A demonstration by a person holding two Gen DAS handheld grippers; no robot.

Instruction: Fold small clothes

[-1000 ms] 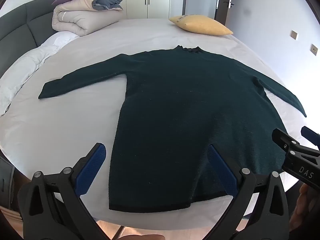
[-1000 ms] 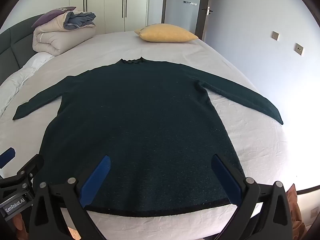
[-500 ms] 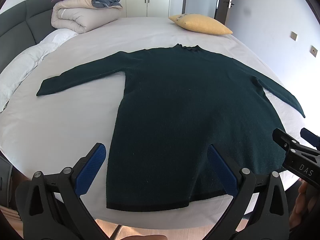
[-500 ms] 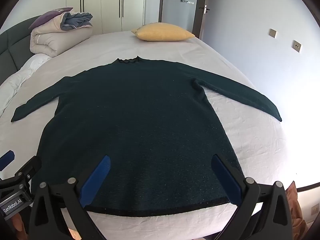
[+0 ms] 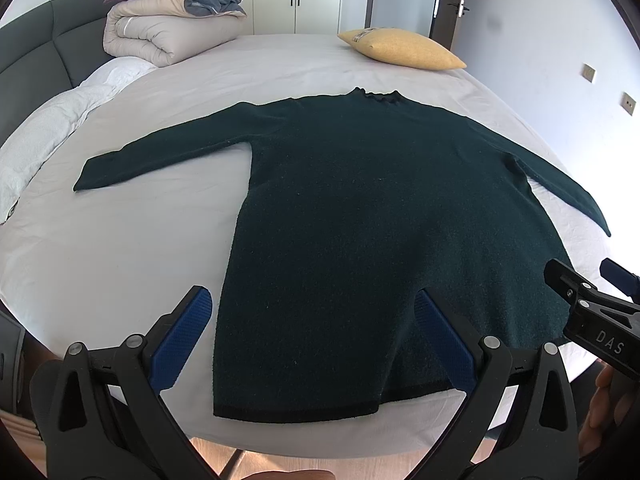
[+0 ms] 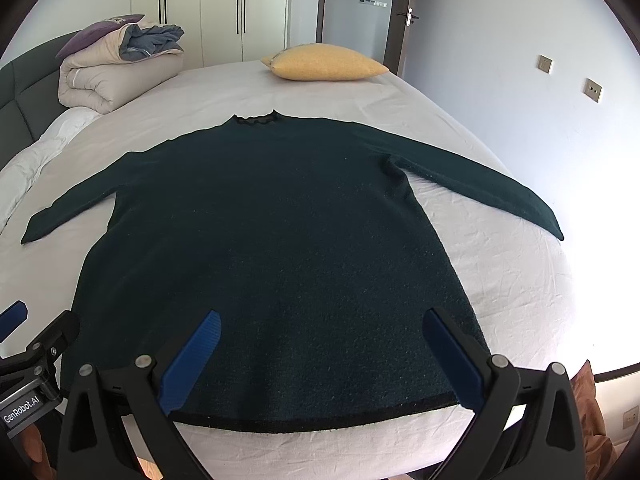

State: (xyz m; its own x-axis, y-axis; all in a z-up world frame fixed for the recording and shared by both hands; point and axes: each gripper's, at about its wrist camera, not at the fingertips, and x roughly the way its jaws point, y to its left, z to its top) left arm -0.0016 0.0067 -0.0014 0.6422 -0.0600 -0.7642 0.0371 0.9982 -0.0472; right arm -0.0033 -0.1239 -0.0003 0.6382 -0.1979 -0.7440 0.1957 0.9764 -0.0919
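So far nothing is folded: the dark green long-sleeved knit sweater (image 6: pixel 272 264) lies flat and fully spread on the white-sheeted bed (image 6: pixel 512 280), neck away from me, both sleeves stretched out to the sides, black-trimmed hem nearest the foot edge. I judge the whole fold is left to do: sleeves in, then body doubled.

My left gripper (image 5: pixel 312 336) hangs above the hem's left corner with its blue pads wide apart and nothing between them; my right gripper (image 6: pixel 320 356) hovers over the hem's right half, likewise spread and empty. Neither touches the cloth.

The hem sits close to the bed's near edge, so there is little sheet below it and I should pull away from that drop. The right cuff reaches near the bed's right side. Bare sheet lies open to the left and beyond the collar; the yellow pillow (image 6: pixel 324 63) and the rolled beige quilt (image 5: pixel 168 32) sit well apart, at the far end.
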